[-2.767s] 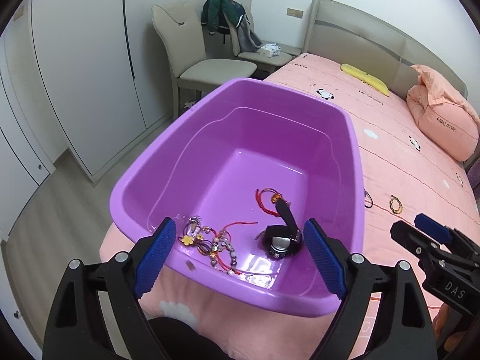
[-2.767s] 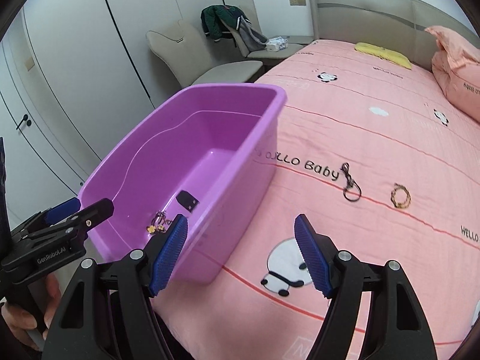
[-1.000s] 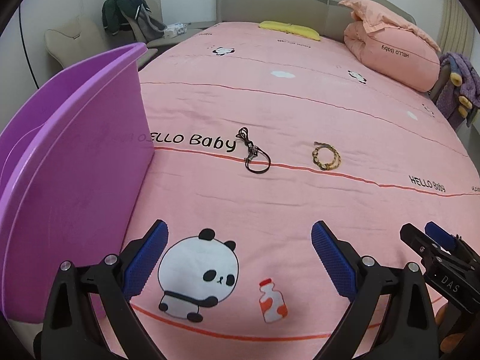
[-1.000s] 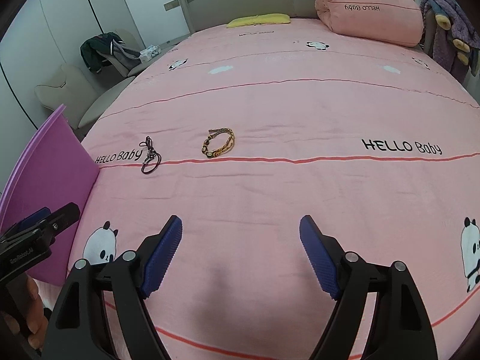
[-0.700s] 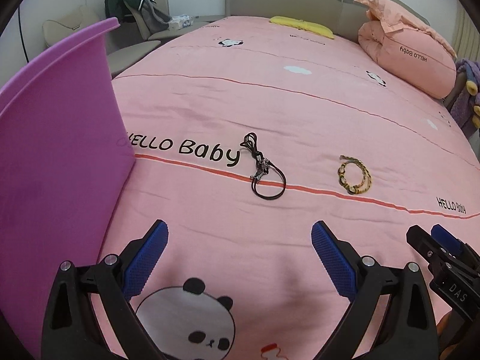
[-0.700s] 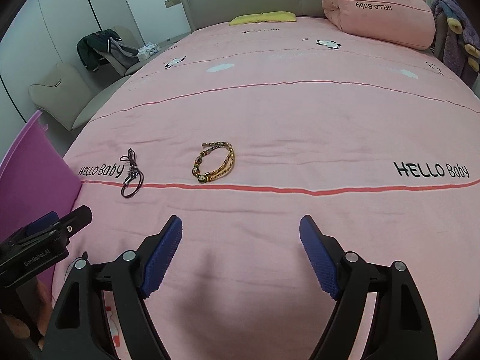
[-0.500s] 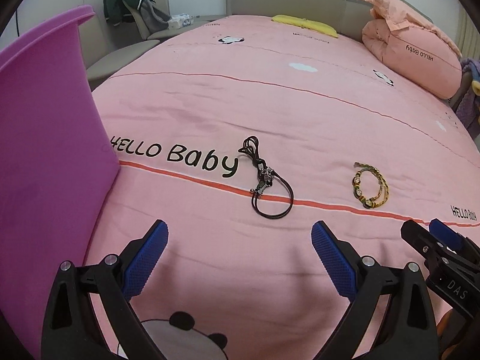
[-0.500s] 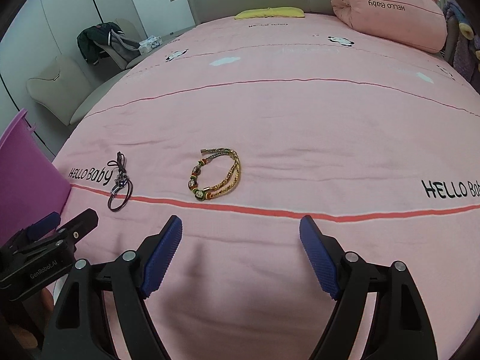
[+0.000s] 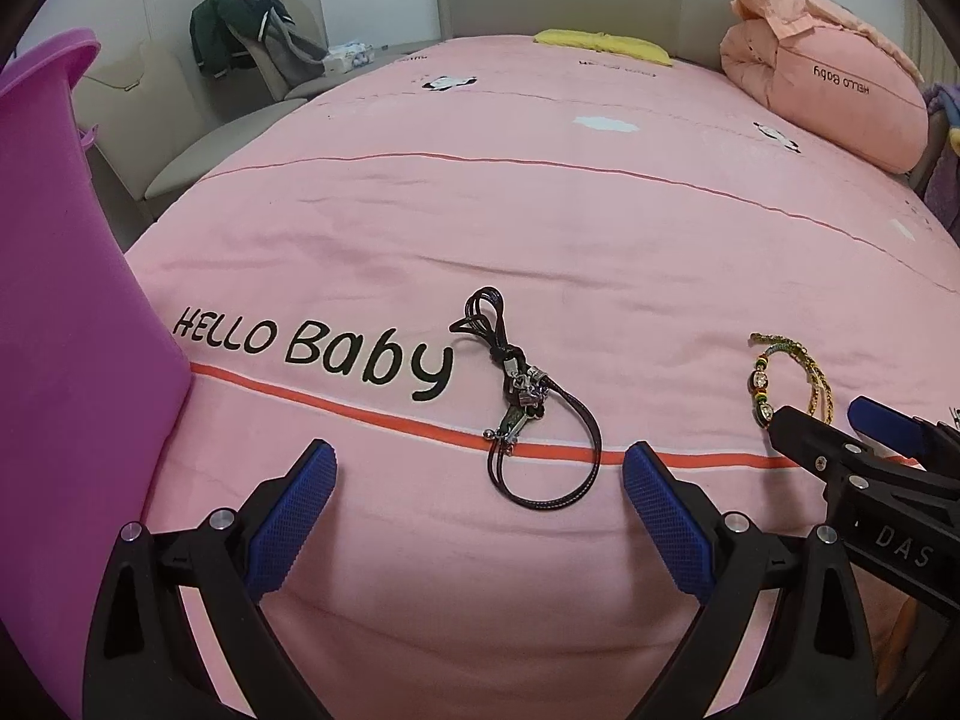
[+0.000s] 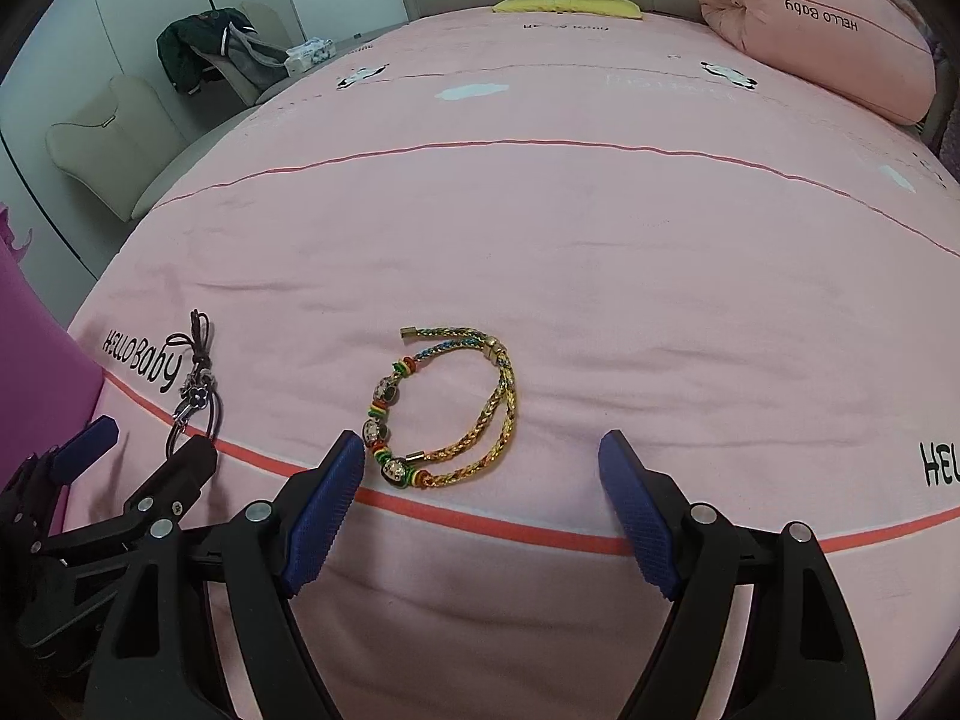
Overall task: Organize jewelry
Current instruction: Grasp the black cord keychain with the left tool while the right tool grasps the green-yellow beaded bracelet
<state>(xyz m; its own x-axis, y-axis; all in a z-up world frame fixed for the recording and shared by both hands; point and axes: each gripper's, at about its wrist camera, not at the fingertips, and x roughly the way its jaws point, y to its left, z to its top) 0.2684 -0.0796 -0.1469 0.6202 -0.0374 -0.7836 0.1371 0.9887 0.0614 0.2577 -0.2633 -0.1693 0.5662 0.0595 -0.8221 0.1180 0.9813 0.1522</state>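
Observation:
A black cord necklace with metal charms (image 9: 521,401) lies on the pink bedsheet, just ahead of my open, empty left gripper (image 9: 477,480); it also shows in the right wrist view (image 10: 198,387). A gold braided bracelet with coloured beads (image 10: 456,408) lies just ahead of my open, empty right gripper (image 10: 480,483), nearer its left finger; it also shows in the left wrist view (image 9: 786,378). The purple tub (image 9: 54,312) stands at the left edge of the bed; its inside is hidden.
The pink bedsheet (image 10: 600,252) stretches far ahead. A folded pink duvet (image 9: 828,96) and a yellow pillow (image 9: 600,45) lie at the headboard. Chairs with clothes (image 9: 240,48) stand off the bed's left side.
Both grippers have swung from the purple tub to the right and moved in low over the bed. The necklace and the bracelet are now close in front of the fingers. Both stay open.

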